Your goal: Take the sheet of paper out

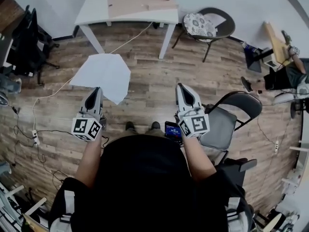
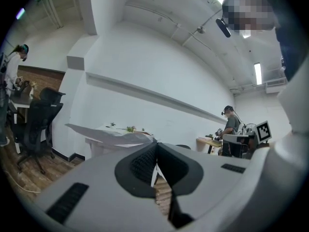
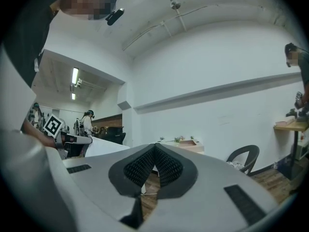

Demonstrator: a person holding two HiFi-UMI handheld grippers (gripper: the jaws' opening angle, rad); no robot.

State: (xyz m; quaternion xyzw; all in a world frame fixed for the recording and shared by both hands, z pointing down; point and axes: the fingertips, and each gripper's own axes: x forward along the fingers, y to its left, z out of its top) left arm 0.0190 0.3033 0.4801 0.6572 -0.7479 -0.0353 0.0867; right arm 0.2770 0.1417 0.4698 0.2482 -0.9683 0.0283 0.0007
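**While the sheet of paper (image 1: 104,71) is held by one edge: carrying it clear**

Because the left hand-held gripper (image 1: 98,90) has its jaws closed on the near edge of the sheet of paper, the sheet hangs free in the air above the wooden floor (image 1: 154,88). It is well apart from the white table (image 1: 96,4) ahead. In the left gripper view, a thin white edge is pinched between the pads (image 2: 142,163), and the rest of the sheet spreads out to the left of the jaws. The right hand-held gripper (image 1: 182,87) has its jaws together with nothing between them, as the right gripper view also shows.

Judged from this position, the removal itself appears largely done; what remains is to carry the sheet and put it down.

1. Keep the left jaws fully clamped. Thin paper is likely to slip out if the grip relaxes.
2. Keep the left hand-held gripper level. A sheet held by one edge will probably droop and swing.
3. Move slowly, since air drag could fold or tear the sheet at the clamp.
4. Keep the right hand-held gripper clear of the sheet, or use it to steady the far edge.
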